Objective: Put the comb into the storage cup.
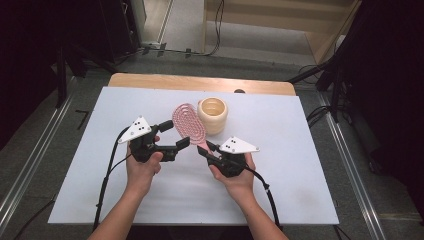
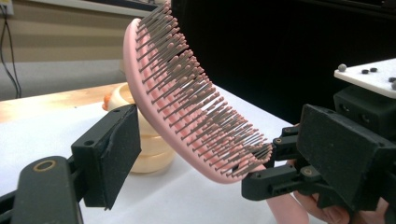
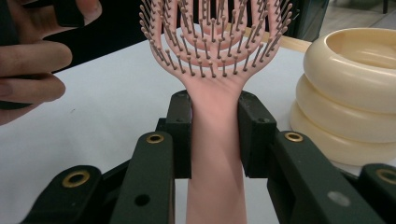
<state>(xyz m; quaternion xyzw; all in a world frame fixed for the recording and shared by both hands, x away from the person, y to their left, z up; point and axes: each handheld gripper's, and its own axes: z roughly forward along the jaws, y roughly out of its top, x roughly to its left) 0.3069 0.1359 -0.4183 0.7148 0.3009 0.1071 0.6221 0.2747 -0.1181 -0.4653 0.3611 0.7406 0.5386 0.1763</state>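
A pink vented hairbrush (image 1: 188,123) is held up off the white tabletop (image 1: 300,165), bristles facing the left hand. My right gripper (image 1: 206,148) is shut on its handle (image 3: 215,140), one jaw on each side. My left gripper (image 1: 174,133) stands open just left of the brush head. In the left gripper view the bristled head (image 2: 196,107) curves between the two spread pads (image 2: 114,151) without either pad pressing on it. A cream ribbed cup (image 1: 213,114) stands upright on the table right behind the brush.
The cream cup (image 3: 348,93) sits close to the right of the brush handle. The white sheet covers a wooden table whose far edge (image 1: 200,82) shows beyond it. Cables trail from both grippers toward the front edge. Dark stands and floor surround the table.
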